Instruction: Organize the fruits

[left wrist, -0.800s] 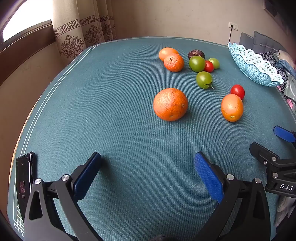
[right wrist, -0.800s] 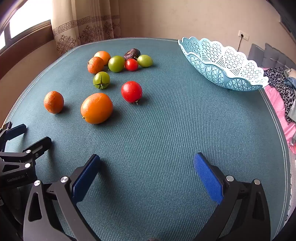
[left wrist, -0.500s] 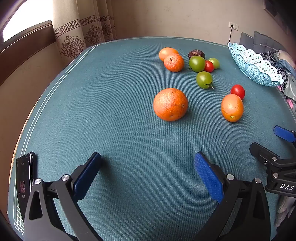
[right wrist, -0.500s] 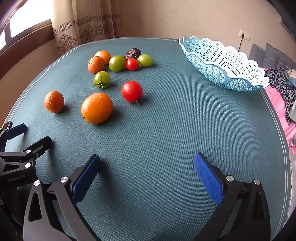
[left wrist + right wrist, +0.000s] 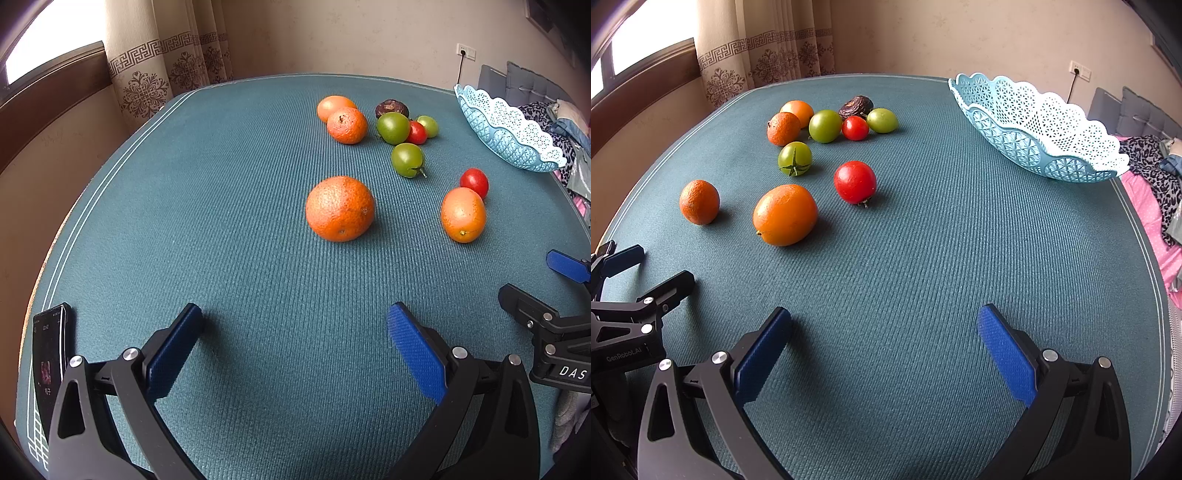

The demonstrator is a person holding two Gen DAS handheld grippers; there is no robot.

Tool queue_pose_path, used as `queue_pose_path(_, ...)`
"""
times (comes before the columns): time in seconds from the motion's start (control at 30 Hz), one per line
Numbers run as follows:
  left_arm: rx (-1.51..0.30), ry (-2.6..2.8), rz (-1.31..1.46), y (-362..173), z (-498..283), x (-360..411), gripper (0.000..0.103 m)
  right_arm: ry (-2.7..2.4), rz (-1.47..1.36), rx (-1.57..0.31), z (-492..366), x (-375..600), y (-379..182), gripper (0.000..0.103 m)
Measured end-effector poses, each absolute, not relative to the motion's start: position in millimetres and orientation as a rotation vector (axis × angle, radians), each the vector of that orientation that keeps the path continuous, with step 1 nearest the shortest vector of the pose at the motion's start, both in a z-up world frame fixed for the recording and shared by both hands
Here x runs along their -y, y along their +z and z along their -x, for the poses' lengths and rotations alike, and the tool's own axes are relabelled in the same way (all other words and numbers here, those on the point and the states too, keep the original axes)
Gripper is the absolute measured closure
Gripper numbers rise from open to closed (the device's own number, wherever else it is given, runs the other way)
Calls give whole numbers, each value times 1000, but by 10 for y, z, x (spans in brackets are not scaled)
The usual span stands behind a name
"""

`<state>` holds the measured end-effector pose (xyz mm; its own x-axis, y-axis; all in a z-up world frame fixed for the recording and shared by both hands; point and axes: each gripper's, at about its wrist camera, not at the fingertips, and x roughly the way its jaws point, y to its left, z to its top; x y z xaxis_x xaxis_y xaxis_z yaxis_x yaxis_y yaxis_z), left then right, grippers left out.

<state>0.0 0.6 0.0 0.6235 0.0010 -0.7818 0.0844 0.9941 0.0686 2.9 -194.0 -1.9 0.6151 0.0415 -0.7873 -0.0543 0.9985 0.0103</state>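
A teal ribbed mat (image 5: 923, 258) covers the table, beige walls and a patterned curtain (image 5: 753, 55) behind. The lacy blue basket (image 5: 1034, 125) sits at its far right edge, empty. Fruits (image 5: 785, 214) lie scattered far left. Left gripper (image 5: 295, 332) and right gripper (image 5: 884, 330) hover near the front edge, jaws wide apart, holding nothing.

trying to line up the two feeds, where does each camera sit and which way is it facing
Left wrist: on the left gripper, tilted down over the mat toward the nearest orange; its own open fingers show, with the right gripper at the right edge.
Right wrist: on the right gripper, tilted down toward the red tomato and basket; own open fingers, left gripper at the left edge.
Shared: the mat, the fruit, basket, curtain.
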Motion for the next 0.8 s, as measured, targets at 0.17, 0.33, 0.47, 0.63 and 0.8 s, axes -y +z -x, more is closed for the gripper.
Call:
queue_pose_path(0.17, -895, -43, -104, 14, 0, -36, 2, 61, 11, -905, -26, 1938, 0, 5)
queue_pose_path(0.33, -896, -44, -100, 20, -6, -18, 2, 66, 11, -903, -13, 1935, -18, 5)
queue_pose_path(0.47, -899, -47, -97, 24, -16, -30, 2, 78, 5, -903, -5, 1953, -11, 5)
queue_pose_path(0.63, -904, -54, -97, 23, -45, -34, 2, 92, 9, -906, 9, 1950, -7, 5)
queue_pose_path(0.8, -903, -55, -98, 22, -27, -38, 2, 84, 19, -909, 28, 1931, -13, 5)
